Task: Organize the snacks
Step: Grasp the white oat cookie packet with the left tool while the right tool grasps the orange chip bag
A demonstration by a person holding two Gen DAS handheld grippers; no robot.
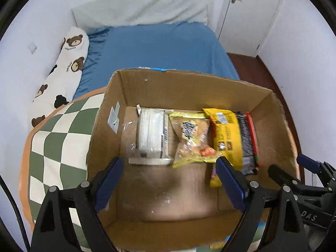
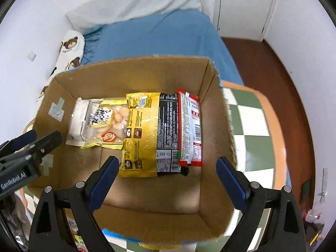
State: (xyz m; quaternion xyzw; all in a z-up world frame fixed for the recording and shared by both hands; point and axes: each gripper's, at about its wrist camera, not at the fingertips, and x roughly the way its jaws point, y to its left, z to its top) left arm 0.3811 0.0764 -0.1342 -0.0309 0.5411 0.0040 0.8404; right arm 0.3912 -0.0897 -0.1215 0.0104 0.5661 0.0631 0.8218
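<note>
An open brown cardboard box sits ahead of and below both tongs, holding a row of snack packets laid flat on its floor, each with its long axis running away from the tongs toward the far wall. From the left tongs' side the row runs: a white foil-wrapped packet, a clear yellow-edged bag of pale round snacks, a long yellow plastic packet, a black packet and a red-edged packet. The yellow packet overlaps the black one, and its near end passes behind the left tongs' right finger.

The left tongs hover spread wide over the box's near half, holding nothing. The right tongs are likewise spread wide and empty, above the near ends of the yellow and black packets.

The right wrist view shows the red and white packet face-on with its barcode, lying nearest the box's right wall; the left wrist view shows only its edge. Each view catches the other tongs at its margin.

The box rests on a green and white checkered cushion. Beyond it lie a blue-sheeted bed, a bear-print pillow and a white door.
</note>
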